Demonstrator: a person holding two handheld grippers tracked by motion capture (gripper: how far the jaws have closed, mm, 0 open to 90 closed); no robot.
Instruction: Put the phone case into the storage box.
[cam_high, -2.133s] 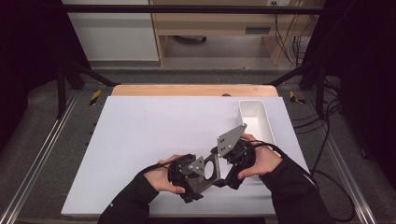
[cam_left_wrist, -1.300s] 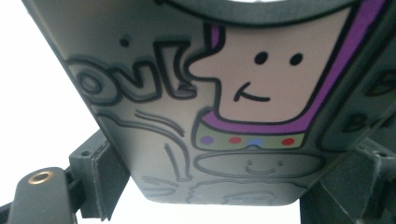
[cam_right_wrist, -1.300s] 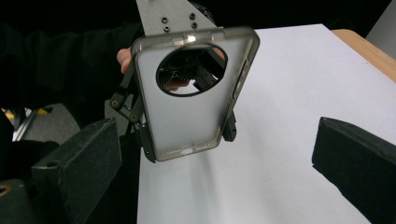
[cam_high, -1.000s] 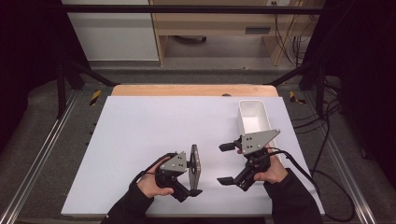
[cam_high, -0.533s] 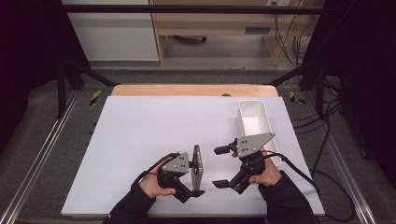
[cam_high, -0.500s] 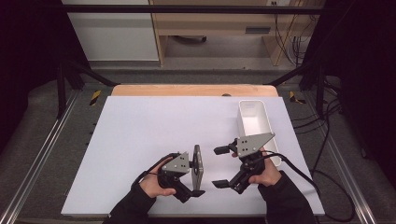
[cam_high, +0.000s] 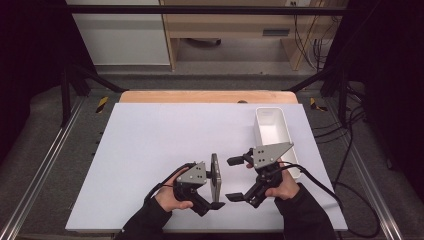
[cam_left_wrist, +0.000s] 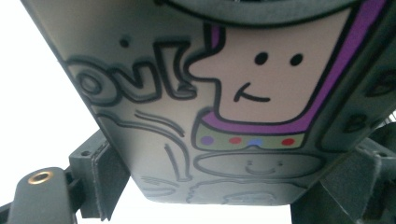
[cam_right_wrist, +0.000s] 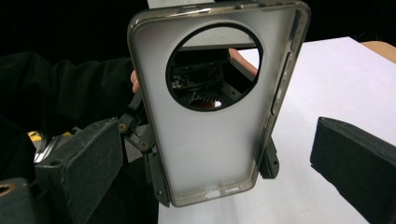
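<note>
Near the counter's (cam_high: 150, 135) front edge, at about 6 o'clock, your left gripper (cam_high: 216, 186) is clamped on the phone case (cam_high: 215, 176), holding it on edge with its cartoon-printed back toward that gripper's camera. At the case's 3 o'clock, your right gripper (cam_high: 235, 179) stands just beside it with jaws spread wide, gripping nothing. The white tray (cam_high: 278, 134) lies at 1 o'clock.

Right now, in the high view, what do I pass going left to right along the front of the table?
Left hand → left tongs → phone case → right tongs → right hand.
</note>
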